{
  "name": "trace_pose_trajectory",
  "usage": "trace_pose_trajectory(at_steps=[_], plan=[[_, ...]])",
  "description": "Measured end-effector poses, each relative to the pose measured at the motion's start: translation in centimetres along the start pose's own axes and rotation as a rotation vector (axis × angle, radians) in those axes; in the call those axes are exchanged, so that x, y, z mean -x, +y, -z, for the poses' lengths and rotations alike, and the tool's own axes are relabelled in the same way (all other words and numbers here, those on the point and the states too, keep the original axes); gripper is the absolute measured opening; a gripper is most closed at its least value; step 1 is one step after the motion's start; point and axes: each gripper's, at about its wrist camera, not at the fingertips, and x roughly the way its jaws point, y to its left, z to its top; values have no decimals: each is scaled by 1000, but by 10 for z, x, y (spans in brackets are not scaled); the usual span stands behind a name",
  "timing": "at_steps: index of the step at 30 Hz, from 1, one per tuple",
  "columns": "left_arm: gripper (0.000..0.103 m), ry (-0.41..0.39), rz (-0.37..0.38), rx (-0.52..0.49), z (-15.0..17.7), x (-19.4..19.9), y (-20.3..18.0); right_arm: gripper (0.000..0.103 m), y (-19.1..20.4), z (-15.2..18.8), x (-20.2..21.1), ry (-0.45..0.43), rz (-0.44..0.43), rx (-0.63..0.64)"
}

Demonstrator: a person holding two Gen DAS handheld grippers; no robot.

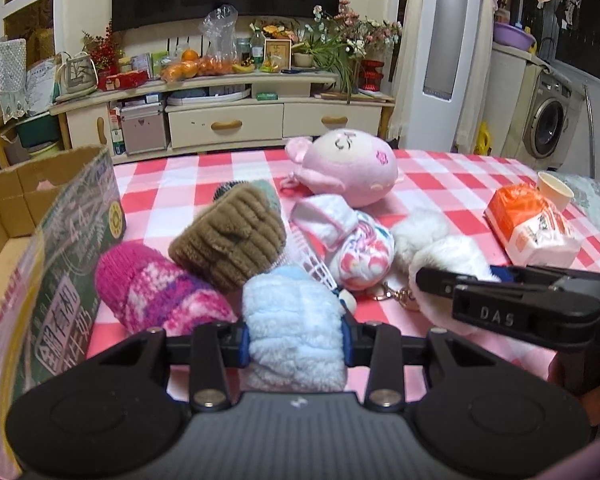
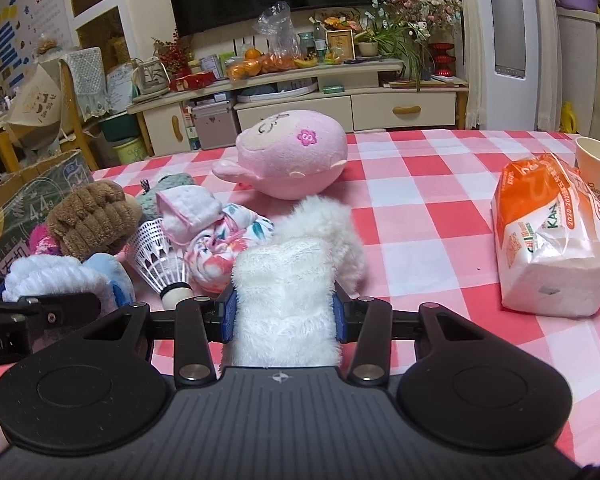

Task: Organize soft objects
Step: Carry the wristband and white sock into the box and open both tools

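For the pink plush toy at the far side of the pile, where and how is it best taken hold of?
Probably across the rounded body of the pink plush toy, from above and the near side. It lies alone on the checked tablecloth behind the pile, its broad soft bulge facing up, with no handle showing. Both the left gripper and right gripper are already clamped on other soft things.

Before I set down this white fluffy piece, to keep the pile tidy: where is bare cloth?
Free: the checked cloth between the white fluffy piece and the tissue pack, and behind the pink plush. Crowded: the left, where brown knit, shuttlecock and cardboard box sit packed.
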Motion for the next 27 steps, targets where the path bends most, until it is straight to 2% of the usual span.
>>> trace_pose_trajectory(at_steps=[16, 27], plan=[[37, -104, -73, 28, -26, 27, 27, 54, 4, -3, -3, -16, -40, 23], [37, -152, -140, 80, -35, 46, 64, 54, 13, -7, 5, -48, -78, 61]])
